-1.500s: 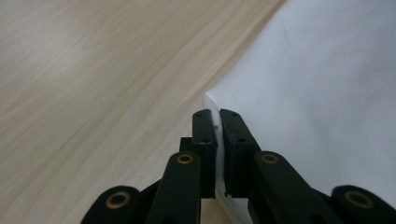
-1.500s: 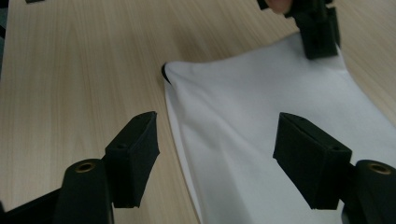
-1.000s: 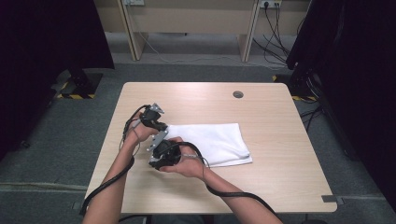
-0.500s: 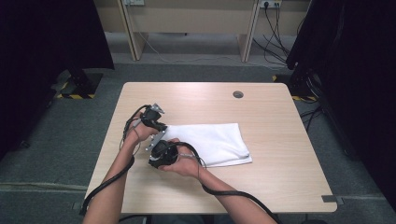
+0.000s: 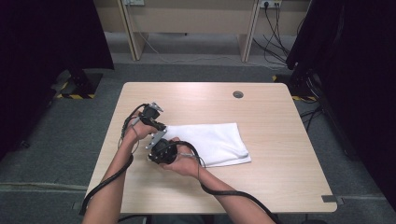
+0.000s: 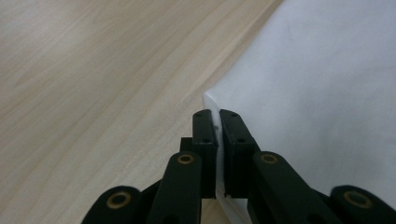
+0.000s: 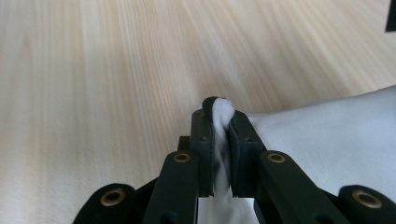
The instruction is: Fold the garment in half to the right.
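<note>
A white folded cloth lies flat in the middle of the wooden table. My left gripper is shut on the cloth's corner, and a thin white edge shows between its pads. In the high view the left gripper sits at the cloth's far left corner. My right gripper has just been closing, and a bunched fold of cloth is now pinched between its pads. From above, the right gripper is at the near left corner.
A round cable hole sits near the table's far edge. Black cables trail from both grippers off the near edge. Beyond the table are desk legs and floor cables, with dark curtains on both sides.
</note>
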`<state>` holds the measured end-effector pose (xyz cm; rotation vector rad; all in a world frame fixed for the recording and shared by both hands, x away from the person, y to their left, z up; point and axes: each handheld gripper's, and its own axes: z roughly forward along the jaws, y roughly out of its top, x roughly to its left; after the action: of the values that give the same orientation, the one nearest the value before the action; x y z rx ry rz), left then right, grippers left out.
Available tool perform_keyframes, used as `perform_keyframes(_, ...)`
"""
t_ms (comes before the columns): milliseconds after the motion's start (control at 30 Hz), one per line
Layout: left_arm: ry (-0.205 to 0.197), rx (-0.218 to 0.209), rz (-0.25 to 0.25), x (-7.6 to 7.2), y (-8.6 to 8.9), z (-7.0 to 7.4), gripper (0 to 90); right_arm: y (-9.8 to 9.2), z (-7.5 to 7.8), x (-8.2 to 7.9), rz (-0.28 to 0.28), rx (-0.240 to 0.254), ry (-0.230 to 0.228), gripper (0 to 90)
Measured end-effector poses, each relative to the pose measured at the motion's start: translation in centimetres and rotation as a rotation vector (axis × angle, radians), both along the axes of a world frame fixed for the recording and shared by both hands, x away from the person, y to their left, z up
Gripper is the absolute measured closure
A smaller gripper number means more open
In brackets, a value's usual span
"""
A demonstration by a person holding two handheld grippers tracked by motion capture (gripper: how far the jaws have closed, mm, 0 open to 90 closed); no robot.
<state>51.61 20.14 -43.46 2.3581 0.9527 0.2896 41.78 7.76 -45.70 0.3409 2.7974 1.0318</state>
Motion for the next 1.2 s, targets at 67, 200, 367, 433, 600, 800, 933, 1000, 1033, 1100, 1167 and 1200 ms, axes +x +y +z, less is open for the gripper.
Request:
perform_keyframes(67, 0.002, 0.008, 0.002, 0.0, 0.0, 0.5, 84.6, -0.1, 0.5, 0.0, -0.002, 0.023, 0.004, 82.9)
perform_keyframes(200, -0.011, 0.026, 0.004, -0.1, 0.0, 1.7, 84.5, -0.3, 1.6, 0.0, -0.003, 0.069, 0.008, 83.1)
perform_keyframes(367, -0.016, 0.054, 0.012, -0.1, 0.1, 2.9, 84.5, -0.4, 2.8, -0.1, -0.002, 0.104, 0.016, 83.4)
perform_keyframes(433, -0.018, 0.062, 0.013, -0.1, 0.1, 3.3, 84.4, -0.4, 3.3, -0.1, 0.000, 0.115, 0.016, 83.4)
perform_keyframes(600, -0.025, 0.090, 0.005, -0.3, 0.1, 4.6, 84.4, -0.3, 4.3, -0.1, 0.006, 0.144, 0.009, 83.4)
perform_keyframes(800, -0.032, 0.118, -0.001, -0.5, 0.2, 5.5, 84.4, -0.2, 5.2, -0.2, 0.015, 0.162, 0.018, 83.8)
perform_keyframes(933, -0.033, 0.131, 0.000, -0.5, 0.3, 6.1, 84.5, -0.1, 5.9, -0.3, 0.014, 0.185, 0.013, 83.8)
perform_keyframes(1000, -0.036, 0.134, 0.000, -0.5, 0.4, 6.4, 84.4, 0.0, 6.4, -0.3, 0.016, 0.199, 0.010, 83.9)
perform_keyframes(1033, -0.038, 0.136, 0.003, -0.5, 0.4, 6.6, 84.4, 0.0, 6.4, -0.3, 0.016, 0.199, 0.010, 83.9)
perform_keyframes(1100, -0.040, 0.142, 0.003, -0.6, 0.5, 7.1, 84.4, 0.1, 6.7, -0.2, 0.015, 0.208, 0.011, 83.9)
perform_keyframes(1167, -0.041, 0.145, 0.004, -0.6, 0.6, 7.4, 84.4, 0.1, 7.1, -0.3, 0.015, 0.217, 0.009, 83.9)
perform_keyframes(1200, -0.041, 0.150, 0.005, -0.6, 0.6, 7.6, 84.4, 0.2, 7.3, -0.3, 0.016, 0.222, 0.007, 83.9)
